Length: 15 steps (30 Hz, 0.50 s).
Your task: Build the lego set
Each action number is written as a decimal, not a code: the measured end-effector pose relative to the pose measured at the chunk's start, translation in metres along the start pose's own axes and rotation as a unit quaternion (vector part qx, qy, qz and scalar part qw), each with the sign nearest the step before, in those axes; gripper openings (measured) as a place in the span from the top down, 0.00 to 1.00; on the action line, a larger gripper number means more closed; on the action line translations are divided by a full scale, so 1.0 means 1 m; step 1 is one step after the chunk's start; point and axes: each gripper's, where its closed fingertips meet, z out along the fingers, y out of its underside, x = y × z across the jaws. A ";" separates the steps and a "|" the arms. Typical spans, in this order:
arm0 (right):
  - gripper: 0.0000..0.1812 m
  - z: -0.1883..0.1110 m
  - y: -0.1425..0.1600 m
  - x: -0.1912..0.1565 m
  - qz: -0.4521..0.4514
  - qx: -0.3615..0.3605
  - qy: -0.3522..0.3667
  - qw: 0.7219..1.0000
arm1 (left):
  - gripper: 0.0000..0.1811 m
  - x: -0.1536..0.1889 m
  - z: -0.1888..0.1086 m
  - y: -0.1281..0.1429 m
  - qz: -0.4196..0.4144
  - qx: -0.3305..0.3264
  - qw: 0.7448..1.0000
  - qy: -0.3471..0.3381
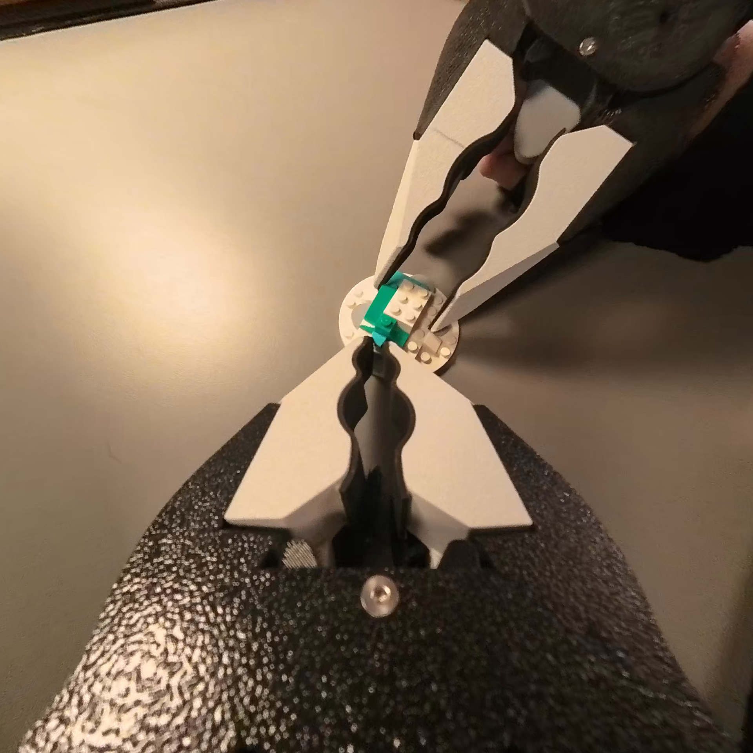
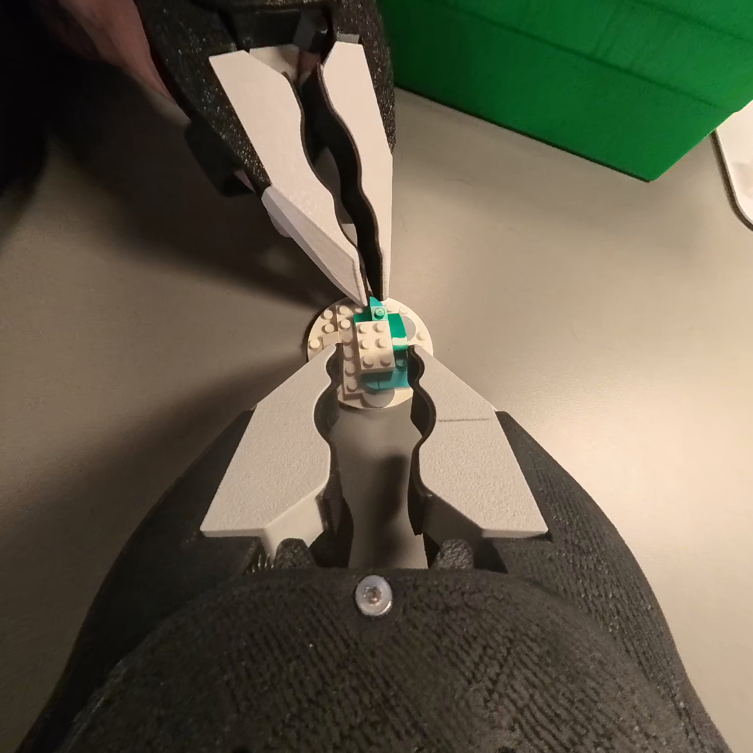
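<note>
Counts: 2 grippers, left gripper and right gripper. 1 round white plate, 1 white studded brick, 1 green bin at 1 o'clock.

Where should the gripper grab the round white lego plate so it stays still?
Probably by the round white plate's bare rim, on two opposite edges, coming in low along the table. The stacked bricks fill the middle, so only the thin outer ring is free. The right gripper straddles it this way.

Both wrist cameras look steeply down from opposite sides, very close — sharing the lego build between them.
</note>
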 end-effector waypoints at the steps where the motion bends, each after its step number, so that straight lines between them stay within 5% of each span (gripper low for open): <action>1: 0.83 0.000 0.000 0.000 0.000 0.000 0.000 1.000 | 0.99 0.000 0.000 0.000 0.001 -0.001 1.000 -0.001; 15: 0.83 0.000 0.000 0.000 0.001 0.000 -0.001 1.000 | 0.92 0.005 -0.001 -0.001 -0.003 -0.001 1.000 0.013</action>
